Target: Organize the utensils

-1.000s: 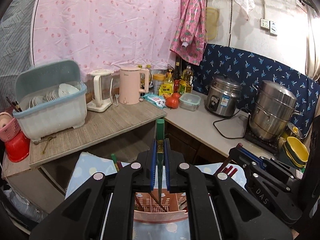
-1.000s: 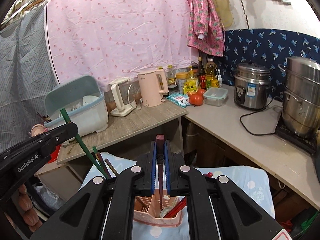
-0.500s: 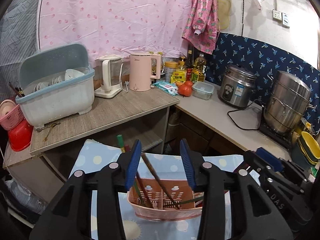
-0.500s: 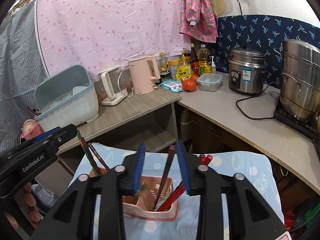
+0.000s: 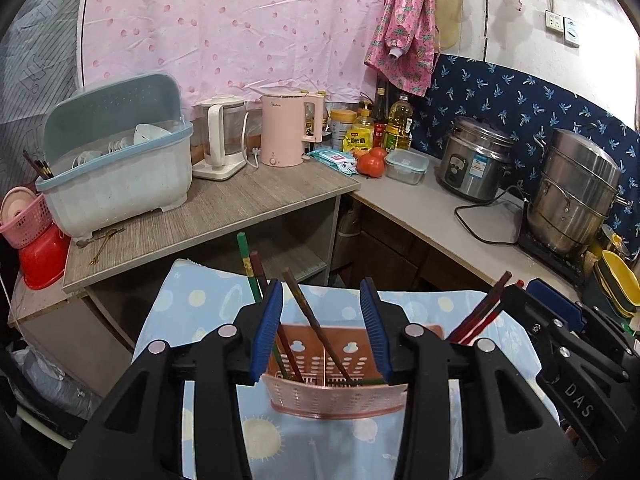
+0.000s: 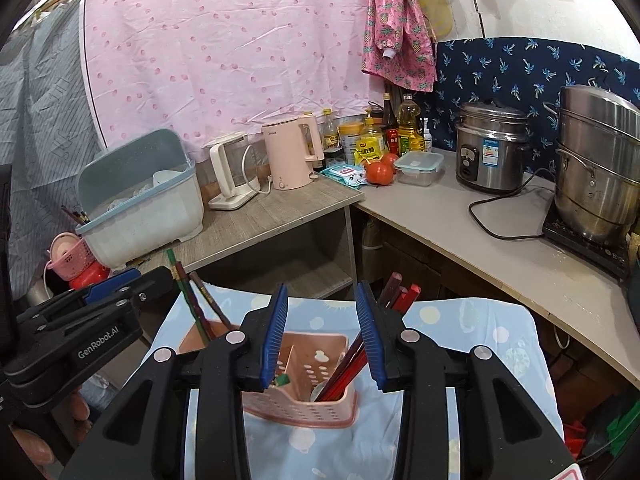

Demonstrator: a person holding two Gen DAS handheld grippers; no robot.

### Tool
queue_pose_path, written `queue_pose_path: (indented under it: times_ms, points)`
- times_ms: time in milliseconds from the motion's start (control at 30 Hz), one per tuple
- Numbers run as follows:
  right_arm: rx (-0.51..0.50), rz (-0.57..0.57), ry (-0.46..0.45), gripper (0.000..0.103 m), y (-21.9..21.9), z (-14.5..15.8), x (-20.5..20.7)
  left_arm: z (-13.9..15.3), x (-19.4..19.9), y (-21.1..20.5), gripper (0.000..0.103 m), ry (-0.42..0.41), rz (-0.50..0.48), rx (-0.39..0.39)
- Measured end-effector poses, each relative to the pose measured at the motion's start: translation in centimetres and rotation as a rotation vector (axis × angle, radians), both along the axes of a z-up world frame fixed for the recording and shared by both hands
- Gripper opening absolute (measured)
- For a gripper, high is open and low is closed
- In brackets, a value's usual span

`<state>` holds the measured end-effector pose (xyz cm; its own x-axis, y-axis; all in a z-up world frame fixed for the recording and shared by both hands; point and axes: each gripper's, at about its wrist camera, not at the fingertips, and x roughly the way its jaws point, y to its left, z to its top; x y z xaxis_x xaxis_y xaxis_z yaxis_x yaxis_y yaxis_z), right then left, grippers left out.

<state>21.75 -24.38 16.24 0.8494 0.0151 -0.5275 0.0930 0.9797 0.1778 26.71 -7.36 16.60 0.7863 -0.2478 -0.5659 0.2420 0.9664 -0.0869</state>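
Observation:
A pink perforated utensil basket stands on a blue patterned cloth just under both grippers. My left gripper is open above its left compartment. A brown chopstick leans free between the jaws, and a green one and a dark red one stand at the left. In the right wrist view my right gripper is open over the basket. Red chopsticks lean in the right compartment, passing behind the right finger. The left gripper shows at the left edge there.
Behind the cloth runs an L-shaped counter with a blue-grey dish rack, a white kettle, a pink kettle, bottles, tomatoes, a rice cooker with its cable, and a steel steamer pot. A pink basket and a red bowl sit far left.
Both grippers went from shut to open. The green chopstick left the left jaws and the dark red one left the right jaws; both now rest in the basket. Both hands sank a little.

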Motion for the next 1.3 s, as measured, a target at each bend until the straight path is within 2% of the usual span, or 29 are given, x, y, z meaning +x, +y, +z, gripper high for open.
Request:
queue_pose_path:
  times_ms: [500,667,800,967,1233,1300]
  points:
    - [-0.014,0.006,0.052,0.037,2.1,-2.6,-5.3,-2.4,-4.5,0.6,0.038,0.053,0.025,0.019]
    - [-0.026,0.005,0.064,0.047,2.5,-3.3,-6.9,-3.1,-6.0,0.7,0.041,0.058,0.029,0.037]
    - [-0.035,-0.003,0.076,0.052,2.8,-3.9,-8.3,-3.8,-7.5,0.5,0.051,0.056,0.031,0.061]
    - [-0.063,-0.017,0.082,0.061,3.2,-4.3,-9.8,-4.4,-9.2,0.4,0.059,0.053,0.038,0.077]
    - [-0.032,-0.032,0.107,0.072,2.3,-5.4,-11.7,-5.6,-11.2,1.0,0.088,0.043,0.095,0.098]
    - [-0.03,-0.037,0.115,0.075,2.1,-5.6,-11.9,-5.9,-11.5,1.1,0.09,0.045,0.098,0.103]
